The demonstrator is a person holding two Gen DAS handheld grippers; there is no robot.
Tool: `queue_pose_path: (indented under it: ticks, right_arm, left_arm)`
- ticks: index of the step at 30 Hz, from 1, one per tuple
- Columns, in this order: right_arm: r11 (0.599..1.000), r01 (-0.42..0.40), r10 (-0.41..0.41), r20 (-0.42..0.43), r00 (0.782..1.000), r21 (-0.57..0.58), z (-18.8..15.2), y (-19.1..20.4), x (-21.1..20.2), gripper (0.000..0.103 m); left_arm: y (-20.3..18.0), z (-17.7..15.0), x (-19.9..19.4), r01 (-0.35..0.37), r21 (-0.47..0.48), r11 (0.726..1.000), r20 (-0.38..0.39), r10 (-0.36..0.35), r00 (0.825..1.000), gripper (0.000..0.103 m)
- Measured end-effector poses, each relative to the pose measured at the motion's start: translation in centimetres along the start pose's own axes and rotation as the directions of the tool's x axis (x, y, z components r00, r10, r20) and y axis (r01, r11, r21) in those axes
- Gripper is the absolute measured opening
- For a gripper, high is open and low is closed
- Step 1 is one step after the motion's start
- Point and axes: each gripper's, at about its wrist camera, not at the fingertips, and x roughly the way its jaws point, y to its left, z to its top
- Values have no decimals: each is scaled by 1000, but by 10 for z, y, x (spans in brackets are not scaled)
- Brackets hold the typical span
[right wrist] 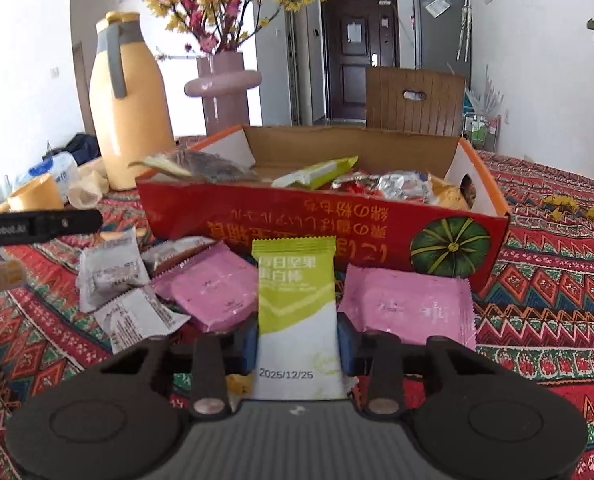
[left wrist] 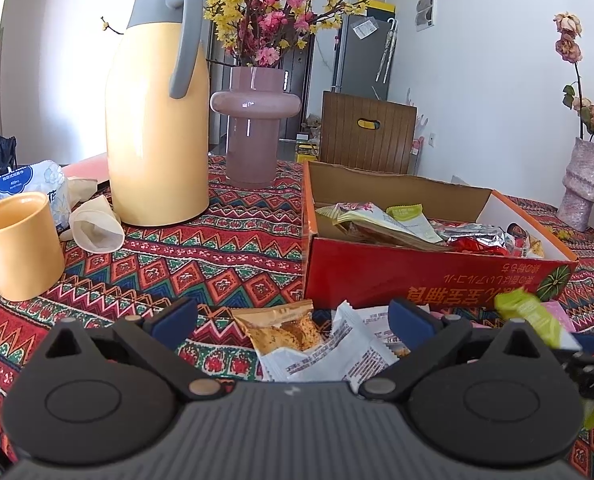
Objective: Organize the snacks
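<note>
Two grippers work a snack-strewn table draped in a red patterned cloth [right wrist: 537, 248]. At far left, a pale yellow ceramic mug [left wrist: 19, 244] and a tall yellow thermos jug with a grey handle [left wrist: 157, 120] stand well apart from the action. The left gripper [left wrist: 293, 320] hangs with its blue-padded jaws spread wide and empty above a brown-and-gold biscuit packet [left wrist: 281, 330] and crumpled white wrappers [left wrist: 329, 356]; a careless drop here could scatter the pile.

In the centre of the right wrist view, the right gripper [right wrist: 299, 338] pinches a green-and-white protein bar packet [right wrist: 297, 304] by its lower end, blue pads pressed to both edges, the packet standing upright just in front of the red cardboard box printed with a green pumpkin [right wrist: 337, 228]. Pink snack packets [right wrist: 409, 308] lie on the cloth either side.

The risk, by this view: the slick, flexible wrapper could slide or fold in so low a grip, and its tall free end could catch the box's near wall on the way in. The box already holds foil and green packets heaped near the rim, so a hasty release might leave the bar perched on top or spilling back out.
</note>
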Motion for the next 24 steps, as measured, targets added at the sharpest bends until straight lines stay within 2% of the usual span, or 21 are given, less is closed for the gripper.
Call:
queue_pose_path:
  ticks: [5, 11, 18, 24]
  right_arm:
    - [999, 23, -27, 79, 997, 49, 2, -15, -21, 36]
    - [987, 107, -122, 124, 985, 121, 1, -48, -32, 36]
    - [981, 95, -119, 132, 984, 169, -9, -63, -27, 36]
    - [981, 57, -87, 159, 983, 184, -12, -66, -32, 36]
  left_arm:
    - [1, 0, 1, -2, -3, 1000, -7, 2, 1000, 103]
    - [-1, -1, 5, -16, 9, 1000, -19, 16, 1000, 103]
    - [-10, -3, 9, -12, 66, 998, -61, 16, 998, 103]
    - [-31, -13, 16, 1, 207, 978, -136, 28, 990, 82]
